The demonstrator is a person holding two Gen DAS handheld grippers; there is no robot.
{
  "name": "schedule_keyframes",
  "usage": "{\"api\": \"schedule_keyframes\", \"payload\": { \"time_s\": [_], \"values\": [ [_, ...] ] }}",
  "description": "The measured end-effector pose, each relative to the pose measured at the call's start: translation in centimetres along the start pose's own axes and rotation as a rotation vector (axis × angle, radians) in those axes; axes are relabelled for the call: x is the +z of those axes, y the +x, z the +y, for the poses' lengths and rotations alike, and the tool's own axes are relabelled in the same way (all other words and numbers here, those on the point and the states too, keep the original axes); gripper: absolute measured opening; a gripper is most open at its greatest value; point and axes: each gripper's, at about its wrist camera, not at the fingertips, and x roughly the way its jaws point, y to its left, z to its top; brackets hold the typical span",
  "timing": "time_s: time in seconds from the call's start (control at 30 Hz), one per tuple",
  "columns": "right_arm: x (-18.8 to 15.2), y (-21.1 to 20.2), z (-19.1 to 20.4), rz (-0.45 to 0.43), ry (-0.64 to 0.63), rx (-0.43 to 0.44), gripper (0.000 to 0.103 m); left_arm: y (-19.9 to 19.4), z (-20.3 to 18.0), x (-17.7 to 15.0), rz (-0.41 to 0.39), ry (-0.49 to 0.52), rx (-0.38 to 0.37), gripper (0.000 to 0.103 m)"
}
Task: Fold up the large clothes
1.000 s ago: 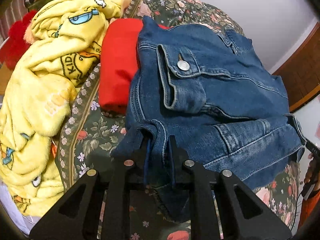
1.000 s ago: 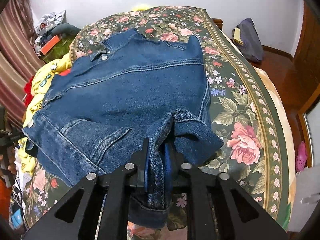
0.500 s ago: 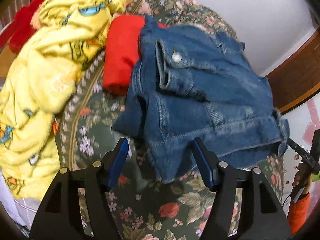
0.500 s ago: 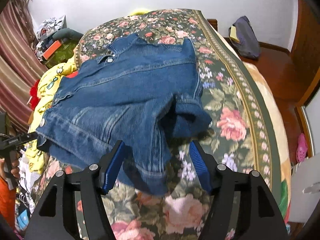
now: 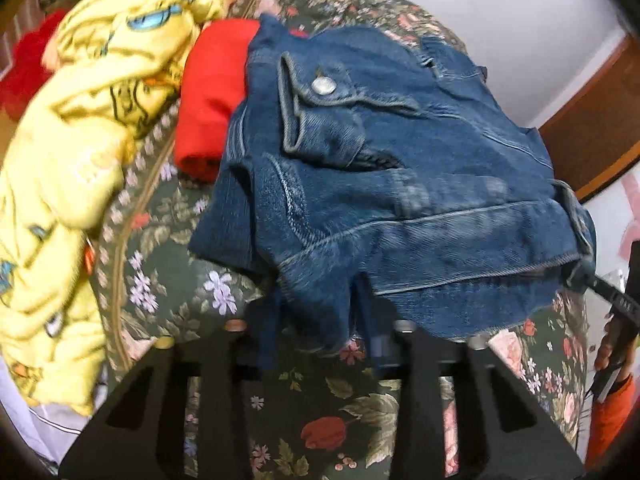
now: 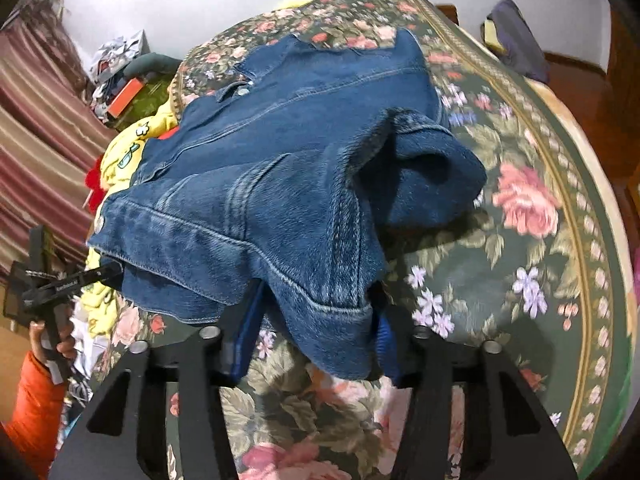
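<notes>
A blue denim jacket lies partly folded on the floral bedspread; it also shows in the right wrist view. My left gripper has its fingers around the jacket's near hem corner, narrowed but with a gap, the cloth between them. My right gripper straddles the other hem corner, its blue pads apart on each side of the denim. The other gripper's tip shows at the jacket's far edge in each view.
A red folded garment and a yellow cartoon-print blanket lie left of the jacket. The bedspread stretches to the right. A striped curtain and clutter stand at far left, a dark bag by the wall.
Both grippers let go of the hem and opened half a second ago. Now both have moved back in around the hem corners and their jaws have narrowed. The jacket's hem has bunched up.
</notes>
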Motion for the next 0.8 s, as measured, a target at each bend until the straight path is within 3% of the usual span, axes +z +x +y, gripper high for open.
{"api": "schedule_keyframes", "payload": {
  "time_s": [0.1,0.23,0.37,0.63,0.8],
  "values": [
    [0.6,-1.3,0.8,-0.029,-0.036,0.017,0.016,-1.8,-0.8,0.2,-0.042,0.041,-0.007,0.018],
    [1.9,-3.7,2.0,-0.097,-0.081,0.039,0.014,-4.5,-1.3,1.2,-0.103,0.065,-0.019,0.014],
    [4.2,-5.4,3.2,-0.163,-0.109,0.066,0.012,-6.9,-2.0,3.4,-0.168,0.071,-0.086,0.013],
    [10.8,-7.3,3.0,-0.301,-0.108,0.032,0.011,-8.8,-3.2,10.8,-0.275,0.080,-0.101,0.011],
    [15.7,-6.2,1.6,-0.340,-0.092,-0.010,0.011,-7.9,-1.4,16.3,-0.321,0.002,-0.105,0.011]
  ]
}}
